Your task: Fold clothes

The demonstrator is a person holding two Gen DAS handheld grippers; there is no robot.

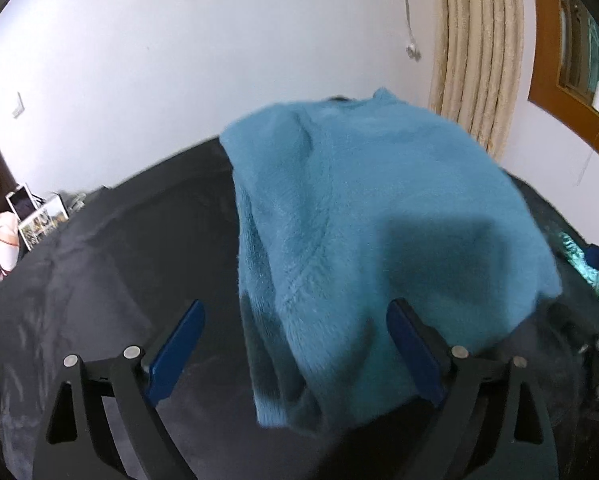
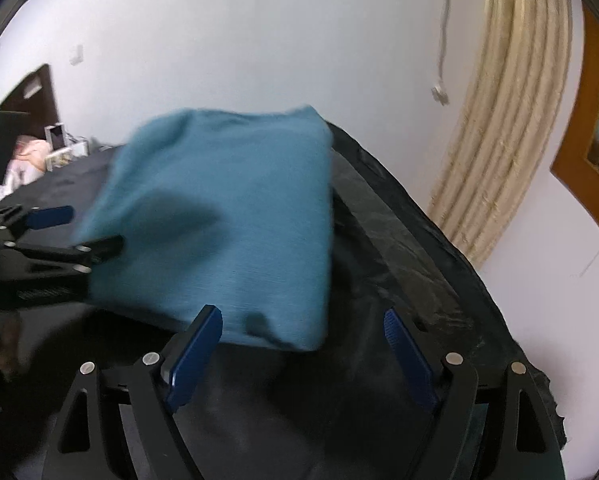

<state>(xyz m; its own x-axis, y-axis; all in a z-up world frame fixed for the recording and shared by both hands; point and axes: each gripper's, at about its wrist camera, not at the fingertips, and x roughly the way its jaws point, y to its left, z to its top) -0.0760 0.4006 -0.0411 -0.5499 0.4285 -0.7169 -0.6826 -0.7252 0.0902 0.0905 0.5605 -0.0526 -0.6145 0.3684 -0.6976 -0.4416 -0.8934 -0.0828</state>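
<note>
Sweater (image 1: 371, 216) lies folded into a compact rectangle on the dark bed (image 1: 99, 272); left gripper (image 1: 295, 348) and right gripper (image 2: 303, 356) both gape empty, so folding looks nearly finished.

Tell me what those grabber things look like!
Each gripper, the left and the right, is a black plastic frame with triangle-shaped holes and round silver pins. Its two fingers end in flat blue pads; one right pad has a ridged edge.

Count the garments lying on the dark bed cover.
1: a fuzzy teal sweater, folded into a rough rectangle on the black bed cover, ahead of both open grippers. More could lie outside the views.
</note>
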